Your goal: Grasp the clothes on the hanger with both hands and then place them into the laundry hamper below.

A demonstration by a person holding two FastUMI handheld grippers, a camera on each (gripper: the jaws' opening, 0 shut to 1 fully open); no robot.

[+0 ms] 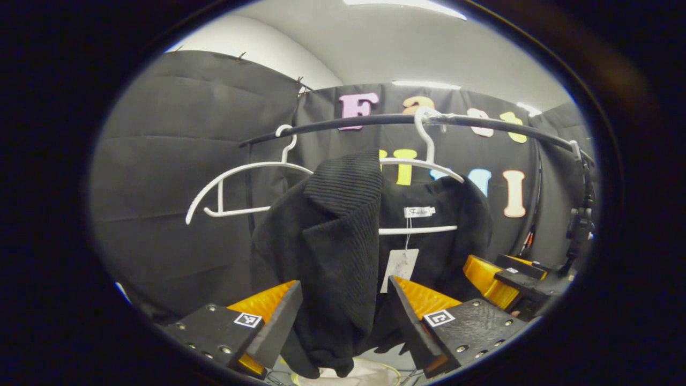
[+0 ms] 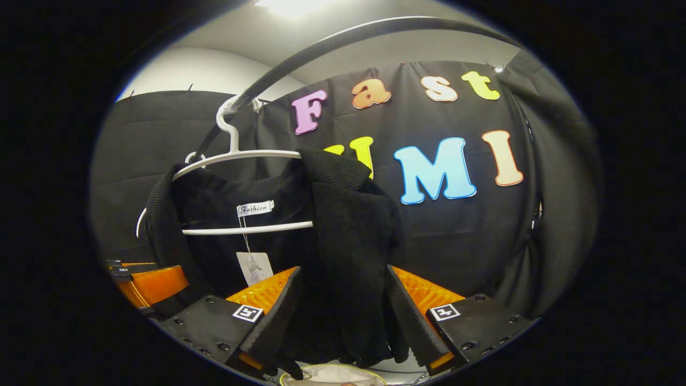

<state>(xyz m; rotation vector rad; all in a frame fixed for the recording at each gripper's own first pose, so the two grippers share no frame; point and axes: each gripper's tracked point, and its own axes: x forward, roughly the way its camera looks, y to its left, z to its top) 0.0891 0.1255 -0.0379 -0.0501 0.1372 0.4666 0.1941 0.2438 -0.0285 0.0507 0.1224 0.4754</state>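
A soft, limp black jacket (image 1: 343, 241) hangs from a white hanger (image 1: 423, 161) on the rail (image 1: 482, 124), its ribbed lapels the likeliest holds. Left tongs (image 1: 343, 316) and right tongs (image 2: 343, 311) each gape wide around a front panel, hamper rim (image 2: 332, 372) at 6 o'clock.

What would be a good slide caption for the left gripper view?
Left claw straddles the black garment's front edge on its white hanger.
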